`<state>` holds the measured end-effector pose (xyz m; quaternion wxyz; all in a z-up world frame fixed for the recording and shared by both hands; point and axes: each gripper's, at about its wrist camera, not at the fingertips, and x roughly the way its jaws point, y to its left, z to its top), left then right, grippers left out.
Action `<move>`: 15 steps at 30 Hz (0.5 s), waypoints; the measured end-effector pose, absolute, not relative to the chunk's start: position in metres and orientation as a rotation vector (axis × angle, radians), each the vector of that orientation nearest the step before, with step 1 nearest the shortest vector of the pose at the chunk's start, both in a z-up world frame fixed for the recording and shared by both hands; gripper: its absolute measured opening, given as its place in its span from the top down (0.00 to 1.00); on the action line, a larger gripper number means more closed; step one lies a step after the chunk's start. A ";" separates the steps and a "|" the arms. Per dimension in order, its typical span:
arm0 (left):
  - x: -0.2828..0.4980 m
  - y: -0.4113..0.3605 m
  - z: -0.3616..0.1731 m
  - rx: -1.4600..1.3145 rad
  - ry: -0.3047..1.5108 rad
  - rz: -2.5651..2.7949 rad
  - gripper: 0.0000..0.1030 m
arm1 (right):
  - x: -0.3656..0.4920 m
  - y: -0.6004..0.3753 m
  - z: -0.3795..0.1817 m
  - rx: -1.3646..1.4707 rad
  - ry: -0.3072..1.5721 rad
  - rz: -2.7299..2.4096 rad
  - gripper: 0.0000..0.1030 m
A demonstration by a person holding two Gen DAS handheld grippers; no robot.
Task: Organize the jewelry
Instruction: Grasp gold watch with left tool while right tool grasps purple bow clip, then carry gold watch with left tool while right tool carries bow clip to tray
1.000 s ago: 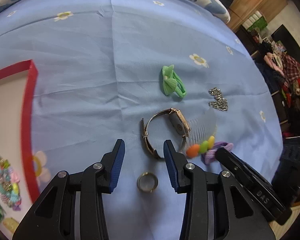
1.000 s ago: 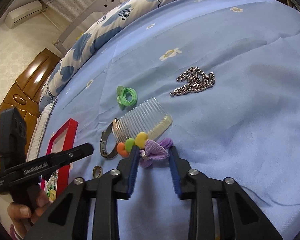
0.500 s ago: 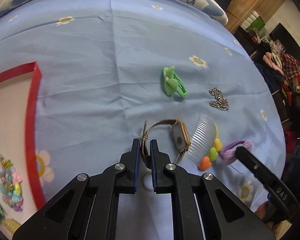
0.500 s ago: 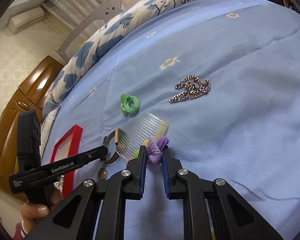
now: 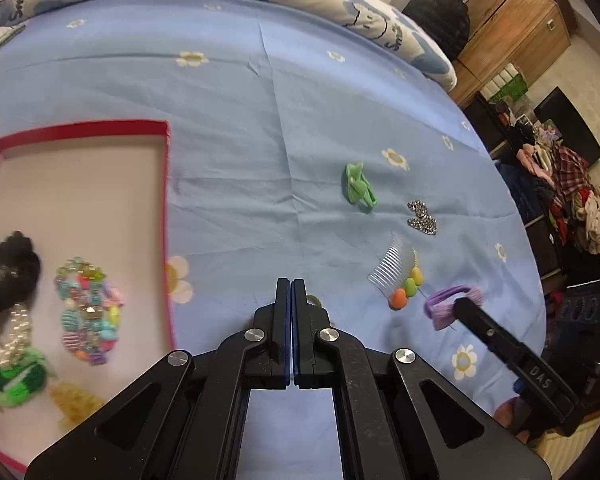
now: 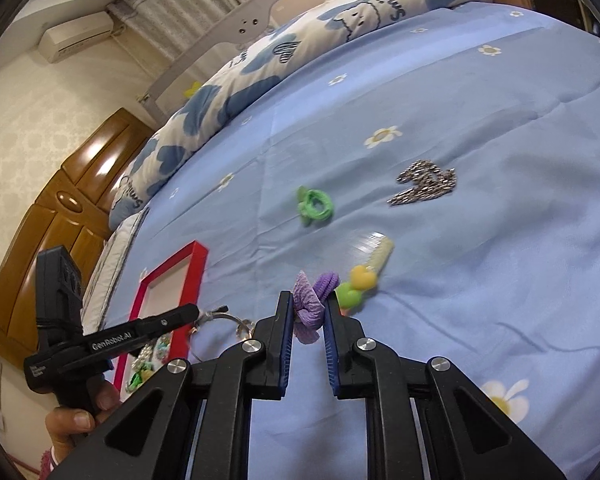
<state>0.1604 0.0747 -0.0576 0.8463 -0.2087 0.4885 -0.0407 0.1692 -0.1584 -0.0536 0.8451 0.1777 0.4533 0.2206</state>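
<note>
Right wrist view, "GenRobot.AI" on left gripper [image 6: 198, 314], "Smile" on quilt [image 6: 380, 4]

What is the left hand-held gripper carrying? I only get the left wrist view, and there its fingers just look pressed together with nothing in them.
Observer: The right wrist view shows a watch hanging by its strap from the tip of the left hand-held gripper.
Operator: And the purple thing on the right, is it gripped?
Observer: Yes. The jaws of the right hand-held gripper have just been closing, and its pads press the purple hair tie from both sides.
Operator: Who holds the left one?
Observer: A person's hand, wrapped round its handle at the lower left.
</note>
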 end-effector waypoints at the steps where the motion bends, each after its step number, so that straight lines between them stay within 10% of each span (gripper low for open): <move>1: 0.159 0.076 -0.056 -0.435 1.025 -0.083 1.00 | 0.168 -0.155 -0.054 0.373 0.958 0.471 0.86; 8: 0.154 0.079 -0.066 -0.418 1.101 -0.107 0.98 | 0.156 -0.134 -0.054 0.346 0.974 0.510 0.86; 15: 0.149 0.053 -0.071 -0.358 1.133 -0.206 0.70 | 0.149 -0.141 -0.064 0.362 0.999 0.494 0.86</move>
